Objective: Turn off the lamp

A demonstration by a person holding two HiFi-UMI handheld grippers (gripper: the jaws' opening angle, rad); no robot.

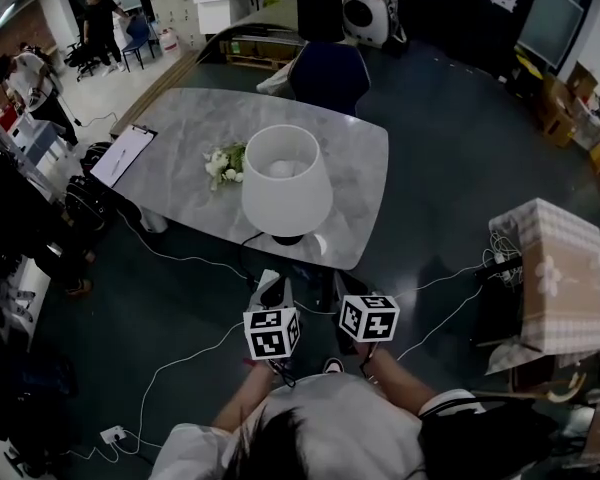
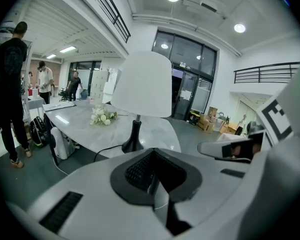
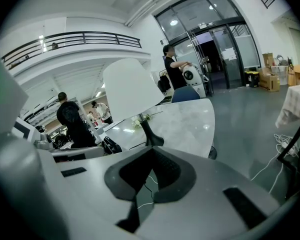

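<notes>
The lamp has a white shade and a black base and stands at the near edge of the grey marble table. It also shows ahead in the left gripper view and the right gripper view. Whether it is lit I cannot tell. A black cord runs from the base off the table edge. Both grippers hang side by side short of the table, touching nothing. The left gripper is shut and empty. The right gripper is shut and empty too.
White flowers lie left of the lamp, and a clipboard is on the table's left corner. A dark chair stands behind the table. A cloth-covered box is at the right. White cables trail over the dark floor. People stand at the far left.
</notes>
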